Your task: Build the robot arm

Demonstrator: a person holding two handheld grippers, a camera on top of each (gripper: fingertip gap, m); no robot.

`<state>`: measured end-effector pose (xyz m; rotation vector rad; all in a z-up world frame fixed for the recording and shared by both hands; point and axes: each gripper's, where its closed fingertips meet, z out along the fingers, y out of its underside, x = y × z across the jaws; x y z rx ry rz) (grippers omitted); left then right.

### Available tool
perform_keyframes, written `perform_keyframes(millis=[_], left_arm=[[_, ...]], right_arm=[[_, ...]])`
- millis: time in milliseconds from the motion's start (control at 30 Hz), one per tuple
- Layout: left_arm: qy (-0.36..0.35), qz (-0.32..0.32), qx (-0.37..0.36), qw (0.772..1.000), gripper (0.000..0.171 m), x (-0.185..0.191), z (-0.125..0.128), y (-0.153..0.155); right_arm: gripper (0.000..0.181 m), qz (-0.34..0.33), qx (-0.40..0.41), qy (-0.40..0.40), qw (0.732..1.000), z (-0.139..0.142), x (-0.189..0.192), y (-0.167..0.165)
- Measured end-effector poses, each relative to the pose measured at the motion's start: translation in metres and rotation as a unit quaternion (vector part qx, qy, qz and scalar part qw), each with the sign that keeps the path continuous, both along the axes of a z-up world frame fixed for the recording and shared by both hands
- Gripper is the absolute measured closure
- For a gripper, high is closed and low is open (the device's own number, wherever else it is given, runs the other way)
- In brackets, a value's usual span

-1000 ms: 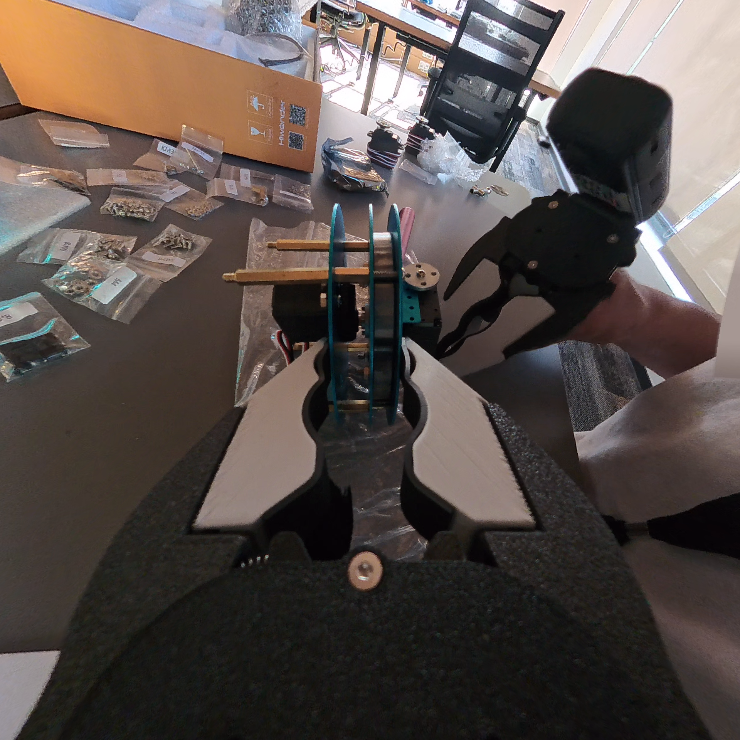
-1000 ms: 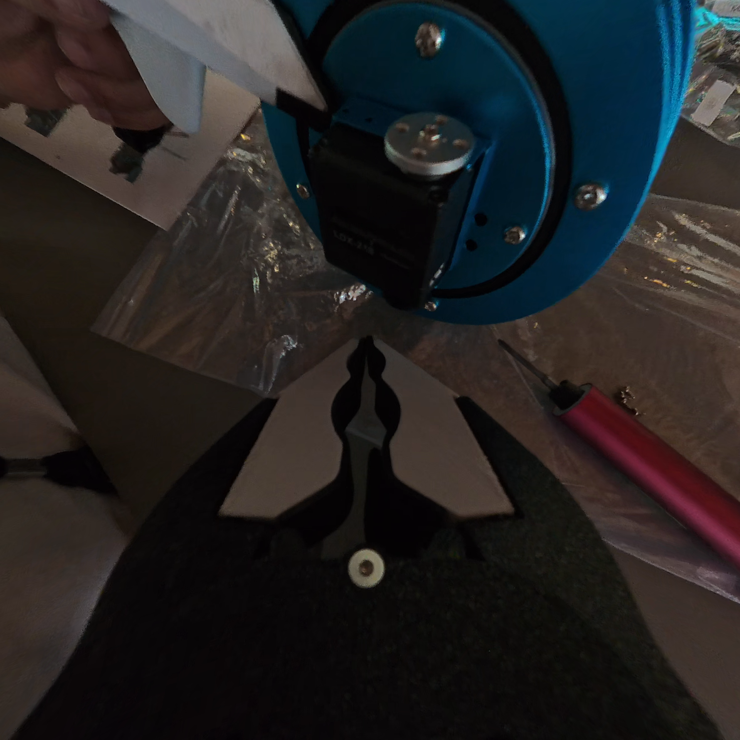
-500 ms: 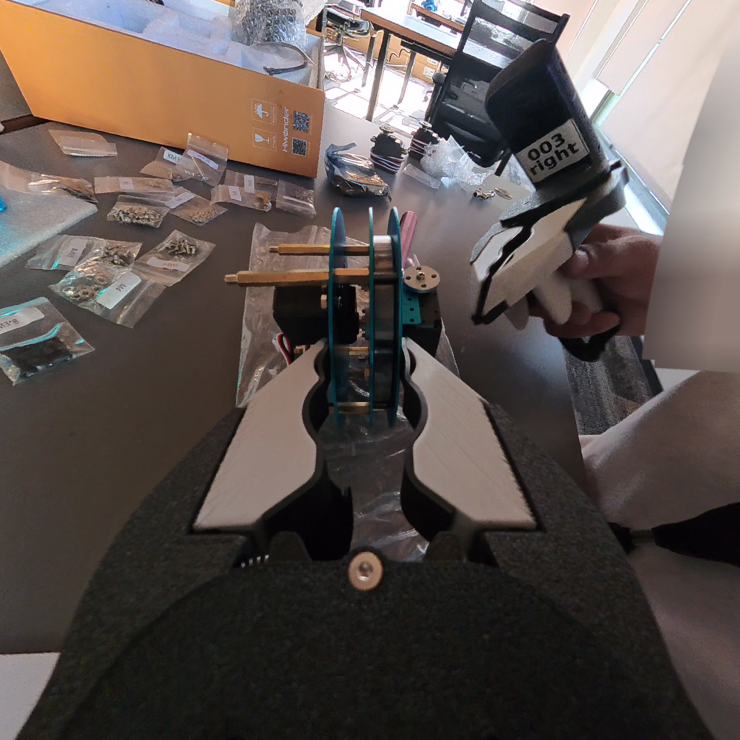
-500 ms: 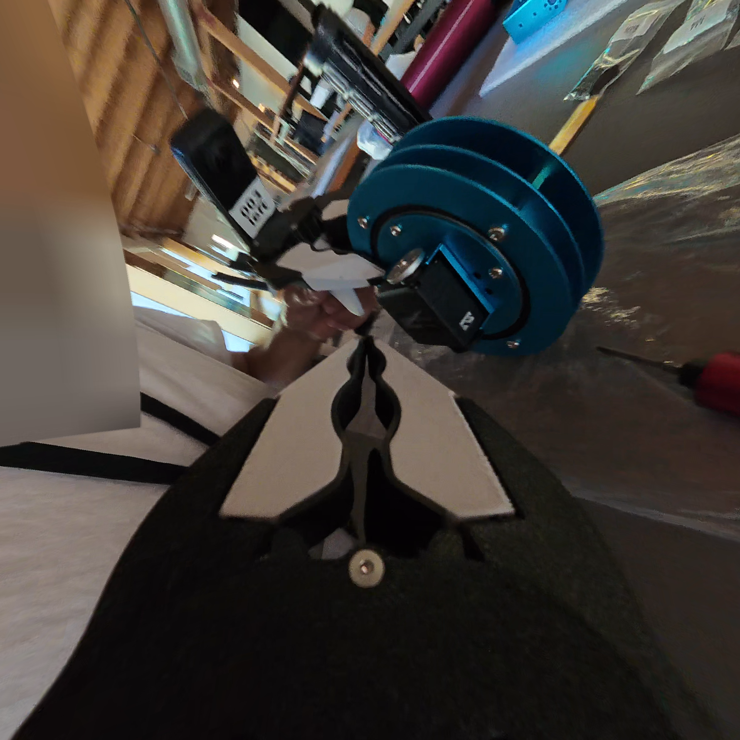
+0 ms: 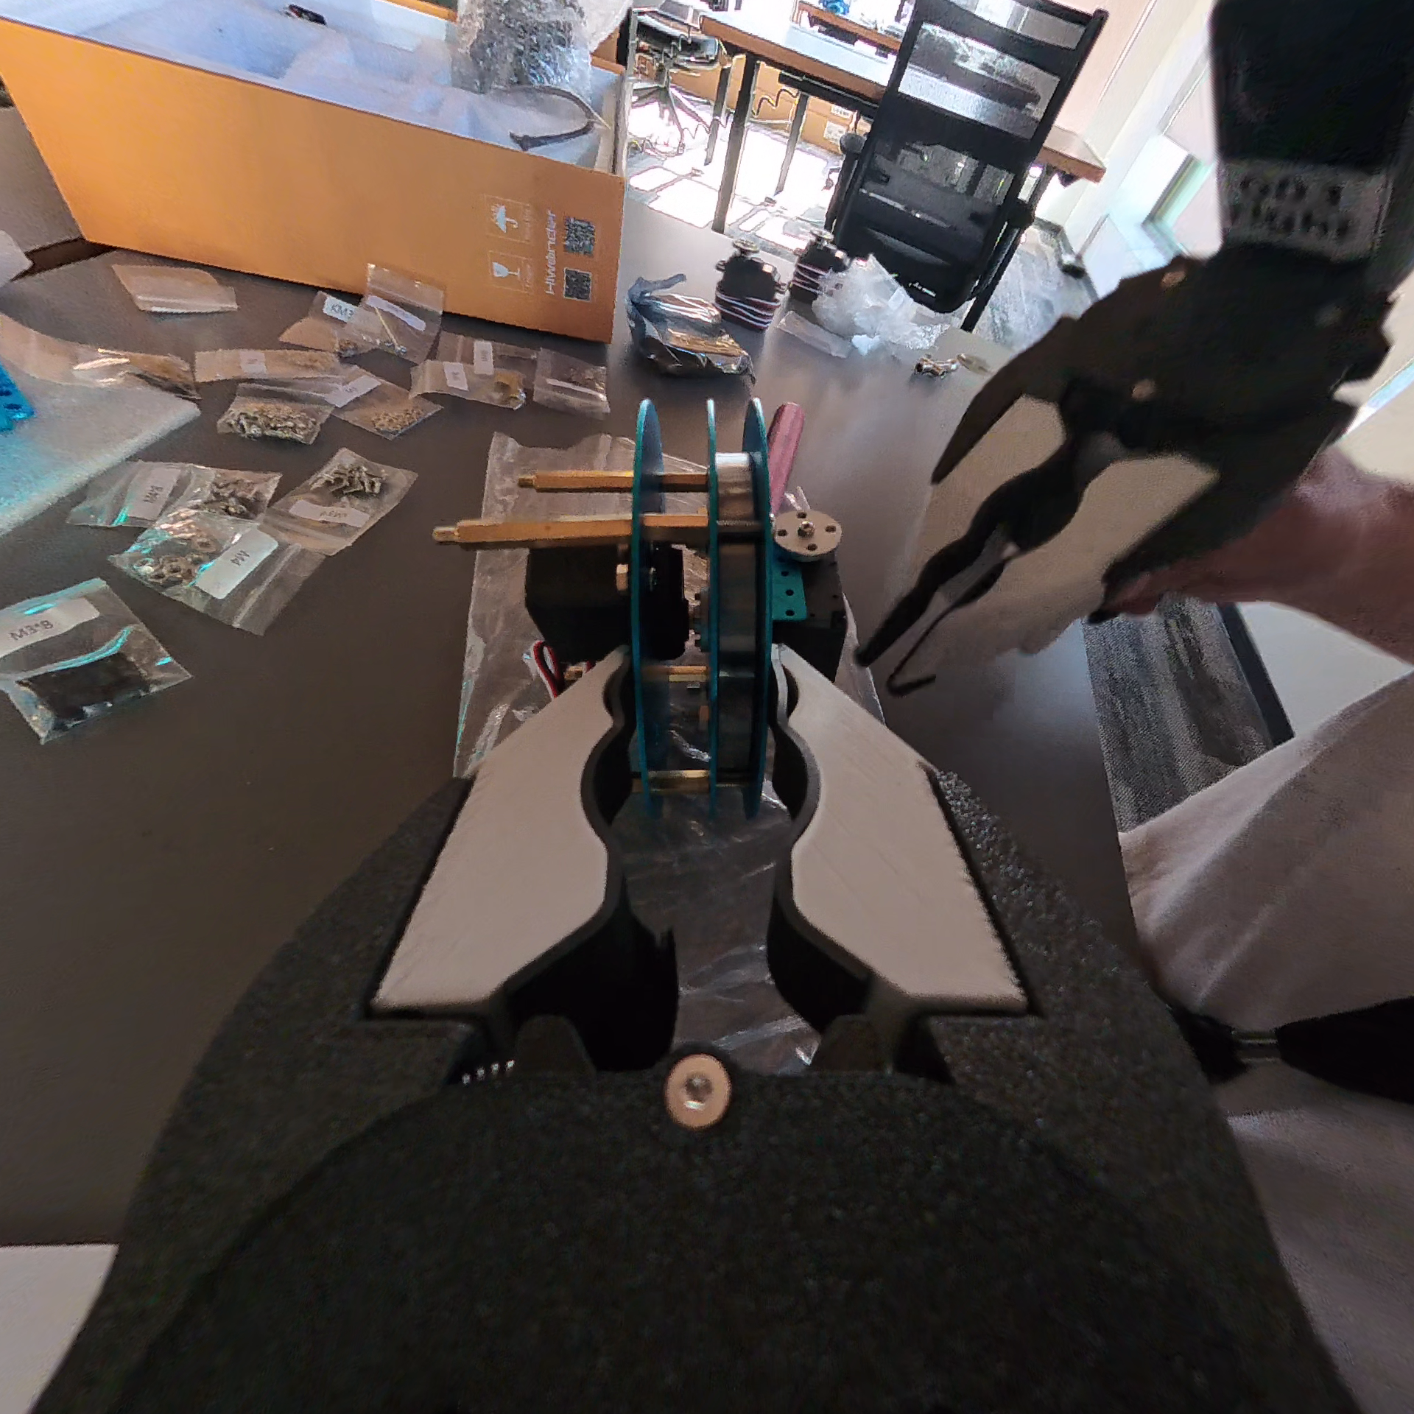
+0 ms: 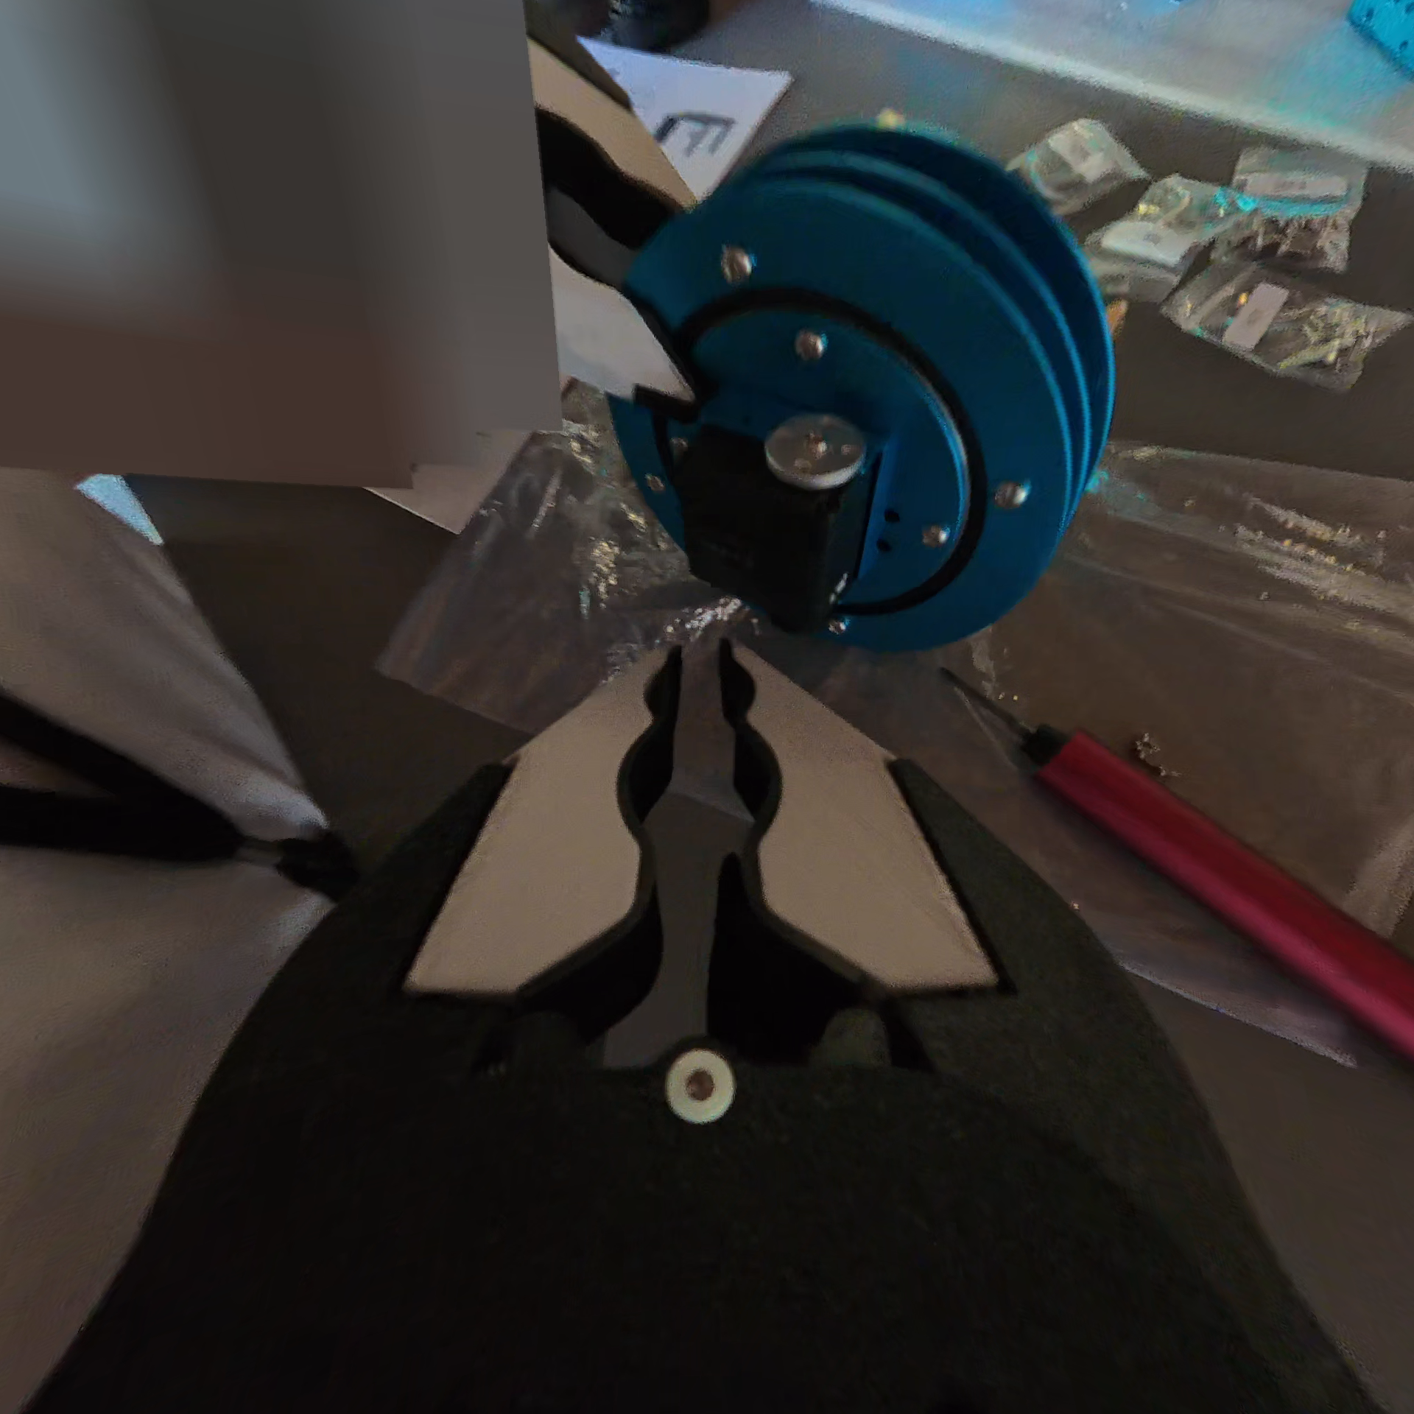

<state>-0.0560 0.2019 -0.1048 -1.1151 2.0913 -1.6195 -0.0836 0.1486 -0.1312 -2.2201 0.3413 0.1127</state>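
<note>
My left gripper (image 5: 704, 662) is shut on a blue three-disc assembly (image 5: 700, 581) with brass standoffs and a black servo, holding it on edge over a clear plastic bag (image 5: 528, 474) on the dark table. The assembly also shows in the right wrist view (image 6: 880, 398), with the servo's silver horn facing the camera. My right gripper (image 6: 700, 650) is empty, its fingertips a small gap apart, just short of the servo. It also shows in the left wrist view (image 5: 887, 673), to the right of the assembly. A red screwdriver (image 6: 1224, 865) lies on the bag to the right.
An orange cardboard box (image 5: 306, 168) stands at the back left. Several small bags of screws (image 5: 229, 566) lie on the left of the table. Spare servos (image 5: 746, 283) and a black chair (image 5: 964, 153) are at the back. The person's white sleeve (image 5: 1262, 880) is on the right. The red screwdriver (image 6: 1224, 865) lies around 12 centimetres away from my right fingertips.
The right gripper, raised and turned half a second ago, has come back down beside the assembly, and its fingertips have parted slightly. The left gripper and the assembly have not moved.
</note>
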Motion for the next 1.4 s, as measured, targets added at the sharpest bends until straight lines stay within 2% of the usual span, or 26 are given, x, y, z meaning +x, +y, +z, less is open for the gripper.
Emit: perform_keyframes(millis=[67,200,333,433,500,767,1400], left_arm=[[0.004,0.001,-0.005,1.0,0.14,0.001,0.0,0.001],[0.011,0.004,-0.008,1.0,0.14,0.001,0.0,0.002],[0.002,0.0,0.003,1.0,0.14,0.001,0.001,-0.001],[-0.003,-0.002,0.011,1.0,0.14,0.0,0.001,-0.002],[-0.003,-0.002,0.013,1.0,0.14,0.0,0.0,-0.002],[0.005,-0.001,0.002,1.0,0.139,0.0,-0.001,0.0],[0.015,-0.003,-0.006,1.0,0.139,0.0,-0.002,0.003]], right_arm=[[0.163,-0.018,-0.01,0.013,1.0,-0.014,0.004,0.002],[0.168,-0.024,-0.027,0.03,0.999,-0.038,0.008,0.006],[0.169,-0.016,-0.026,0.014,0.999,-0.038,0.007,0.015],[0.171,-0.016,-0.062,-0.024,0.998,-0.047,0.012,0.014],[0.172,-0.02,-0.073,-0.022,0.997,-0.051,0.012,0.013],[0.173,-0.031,-0.063,0.0,0.998,-0.051,0.006,0.023],[0.181,-0.038,-0.072,-0.036,0.996,-0.05,0.007,0.023]])
